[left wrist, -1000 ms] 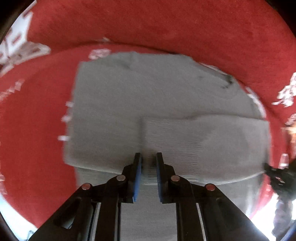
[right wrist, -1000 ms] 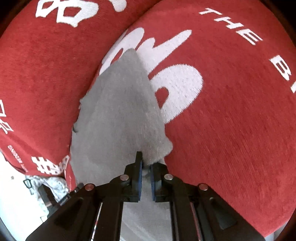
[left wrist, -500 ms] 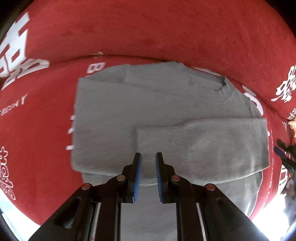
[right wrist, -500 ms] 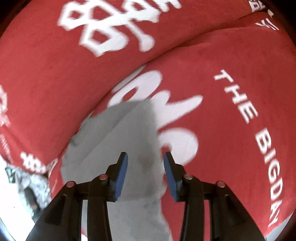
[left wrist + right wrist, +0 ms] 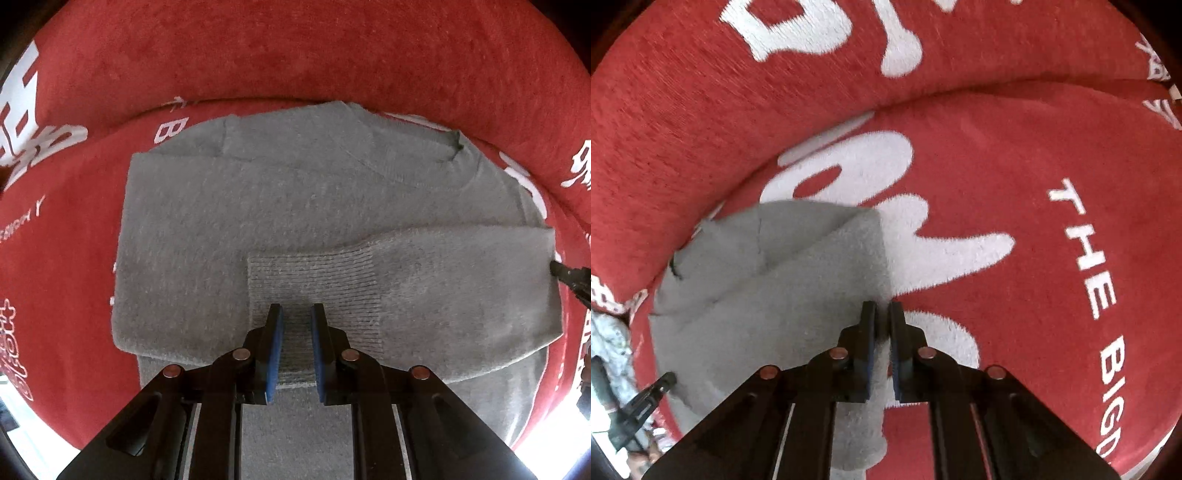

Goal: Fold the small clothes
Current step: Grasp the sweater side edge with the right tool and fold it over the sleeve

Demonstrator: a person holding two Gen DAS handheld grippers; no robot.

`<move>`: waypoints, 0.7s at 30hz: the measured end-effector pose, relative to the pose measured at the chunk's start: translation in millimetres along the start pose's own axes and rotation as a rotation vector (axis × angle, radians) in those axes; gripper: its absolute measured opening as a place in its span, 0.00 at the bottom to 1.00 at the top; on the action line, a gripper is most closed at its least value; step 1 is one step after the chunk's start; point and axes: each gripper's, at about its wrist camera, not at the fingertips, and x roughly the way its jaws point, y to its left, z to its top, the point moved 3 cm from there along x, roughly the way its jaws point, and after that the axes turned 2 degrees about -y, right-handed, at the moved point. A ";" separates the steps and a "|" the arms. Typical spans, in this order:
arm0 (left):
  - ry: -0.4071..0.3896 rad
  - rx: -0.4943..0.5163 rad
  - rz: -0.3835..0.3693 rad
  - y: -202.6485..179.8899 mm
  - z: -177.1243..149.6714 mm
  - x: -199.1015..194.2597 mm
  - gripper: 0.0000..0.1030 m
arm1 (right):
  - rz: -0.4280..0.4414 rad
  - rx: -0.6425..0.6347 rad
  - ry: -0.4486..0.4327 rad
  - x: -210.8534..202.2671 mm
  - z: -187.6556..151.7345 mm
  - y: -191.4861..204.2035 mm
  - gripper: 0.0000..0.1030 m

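Observation:
A grey knit sweater (image 5: pixel 295 192) lies flat on a red blanket (image 5: pixel 295 55). One sleeve (image 5: pixel 461 288) is folded across its body, with the ribbed cuff (image 5: pixel 314 280) at the middle. My left gripper (image 5: pixel 297 317) points straight down over that cuff. Its jaws stand a little apart and no fabric is gathered between them. The tip of my right gripper (image 5: pixel 557 267) meets the sleeve fold at the right. In the right wrist view my right gripper (image 5: pixel 882 314) has closed on the right edge of the sweater (image 5: pixel 775 314), which runs into the slit between its pads.
The red blanket (image 5: pixel 1015 184) carries large white lettering and rises into a padded back behind the sweater. A pale patterned cloth (image 5: pixel 609 339) lies past the blanket's left edge. The left gripper (image 5: pixel 653 391) shows as a black tip at the lower left.
The right jaws let go of the sweater's fold, opened wide, rolled and shifted, then closed at the sweater's right edge. The left gripper slid a little to the right over the cuff, which stayed flat.

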 end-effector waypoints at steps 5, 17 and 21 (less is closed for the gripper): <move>0.011 0.002 -0.007 3.0 -0.4 -3.6 0.16 | -0.030 0.035 0.003 -9.7 -9.9 -1.0 0.10; 0.034 0.018 0.022 -0.3 -9.5 -5.8 0.16 | 0.045 -0.042 0.027 -57.8 -54.3 28.3 0.10; 0.027 0.023 0.025 -1.3 -12.0 -1.5 0.16 | 0.026 -0.085 0.075 -36.8 -73.4 45.4 0.10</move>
